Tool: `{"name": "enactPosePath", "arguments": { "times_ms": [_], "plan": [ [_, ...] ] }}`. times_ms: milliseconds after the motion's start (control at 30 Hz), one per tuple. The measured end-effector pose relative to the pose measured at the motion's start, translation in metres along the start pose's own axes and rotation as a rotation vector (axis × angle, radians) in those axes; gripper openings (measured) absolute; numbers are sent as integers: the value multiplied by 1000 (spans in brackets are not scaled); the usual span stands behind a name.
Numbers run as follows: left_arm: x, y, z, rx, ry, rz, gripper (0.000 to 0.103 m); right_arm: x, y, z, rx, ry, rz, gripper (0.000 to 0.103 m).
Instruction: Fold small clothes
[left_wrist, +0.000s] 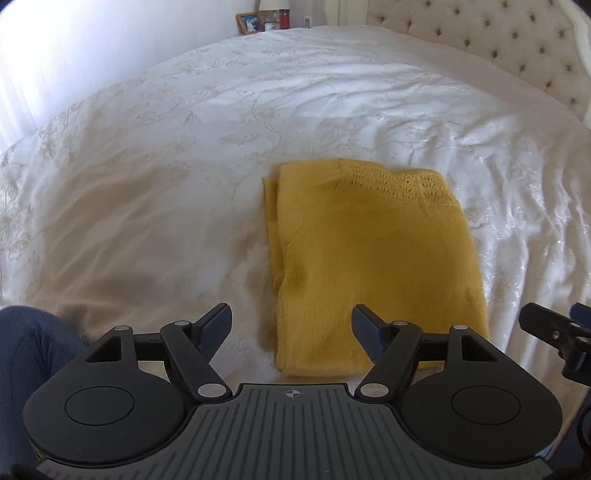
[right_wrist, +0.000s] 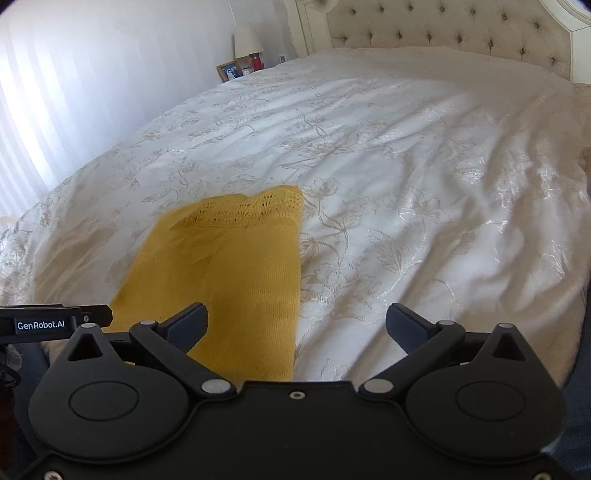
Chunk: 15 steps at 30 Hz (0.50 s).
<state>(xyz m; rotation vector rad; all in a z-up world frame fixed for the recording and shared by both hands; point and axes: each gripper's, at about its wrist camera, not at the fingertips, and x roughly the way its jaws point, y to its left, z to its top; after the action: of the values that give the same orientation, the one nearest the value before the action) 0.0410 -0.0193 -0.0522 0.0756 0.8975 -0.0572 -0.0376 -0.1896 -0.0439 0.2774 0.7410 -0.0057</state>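
Clearly, the knit (left_wrist: 373, 258) lay folded on the bedspread (left_wrist: 147, 184), soft, light and floppy; its near hem looked best to pinch. Both the left gripper (left_wrist: 291, 330) and right gripper (right_wrist: 297, 328) gaped wide, empty.

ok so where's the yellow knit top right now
The folded yellow knit top lies flat on the white bedspread near the bed's foot edge, just ahead of the open left tongs, with nothing gripping it.
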Motion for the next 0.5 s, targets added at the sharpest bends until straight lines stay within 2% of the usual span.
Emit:
{"name": "enactPosePath", "arguments": {
  "times_ms": [167,400,500],
  "plan": [
    [-4,1,-7,-2,18,5,70,-9,3,-6,21,25,1,102],
    [-7,6,-14,-32,24,10,70,-18,20,-9,-29,13,-54,102],
    [-5,6,-15,-20,43,1,70,-18,25,-9,-51,10,-38,102]
  ]
}}
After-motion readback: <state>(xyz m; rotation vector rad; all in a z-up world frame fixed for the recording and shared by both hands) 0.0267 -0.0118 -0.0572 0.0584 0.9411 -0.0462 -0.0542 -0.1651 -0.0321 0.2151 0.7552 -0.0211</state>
